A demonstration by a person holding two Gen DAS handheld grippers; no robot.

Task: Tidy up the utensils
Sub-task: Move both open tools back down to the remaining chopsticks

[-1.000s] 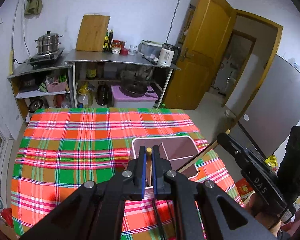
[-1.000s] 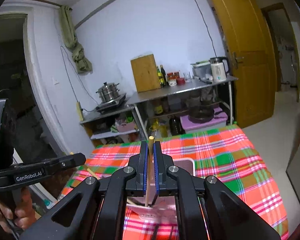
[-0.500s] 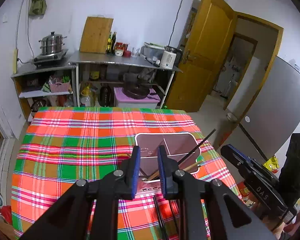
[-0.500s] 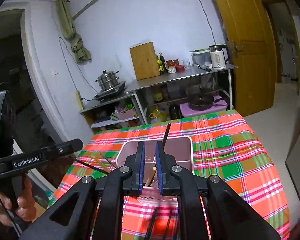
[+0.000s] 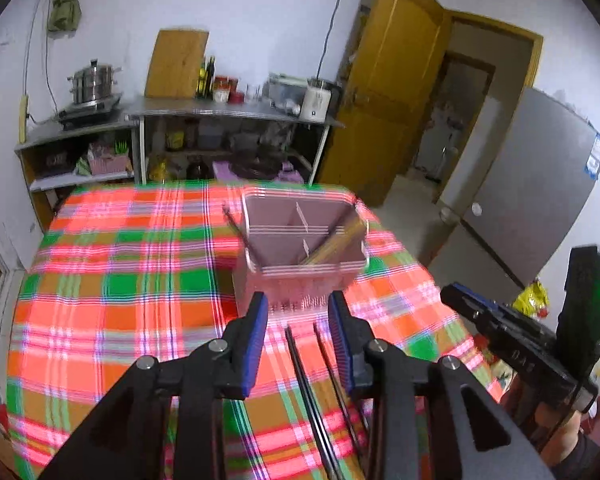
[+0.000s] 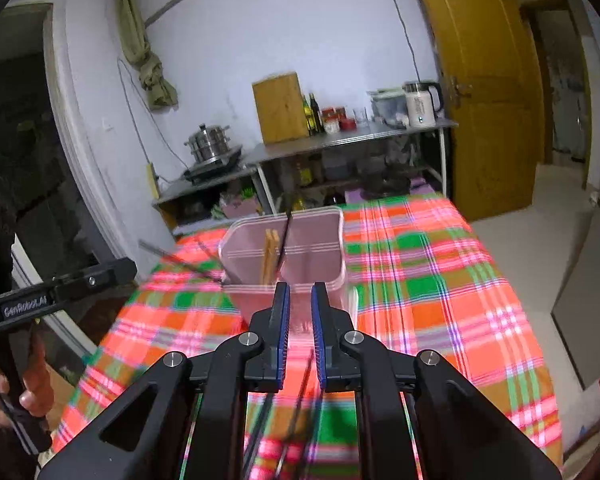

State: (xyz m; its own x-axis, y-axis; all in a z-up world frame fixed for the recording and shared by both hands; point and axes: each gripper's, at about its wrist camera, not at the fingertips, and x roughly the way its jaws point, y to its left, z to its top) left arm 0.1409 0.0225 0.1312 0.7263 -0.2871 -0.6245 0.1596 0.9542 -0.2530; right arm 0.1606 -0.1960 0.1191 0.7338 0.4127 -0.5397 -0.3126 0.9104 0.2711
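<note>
Left wrist view: both tools empty over loose chopsticks, before the caddy.
Left tool (image 5: pixel 298 332) has just been opening, jaws moderately wide, nothing between; black chopsticks (image 5: pixel 308 392) lie on the surface (image 5: pixel 112 280) beneath, likely next. Caddy (image 5: pixel 300 240), farther, holds wooden chopsticks (image 5: pixel 332 240) leaning right. Right tool (image 6: pixel 299 326): narrow gap, empty.

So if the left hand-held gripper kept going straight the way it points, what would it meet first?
Probably the near wall of the pink utensil holder, just ahead of the open left hand-held gripper; depth is unclear.
</note>
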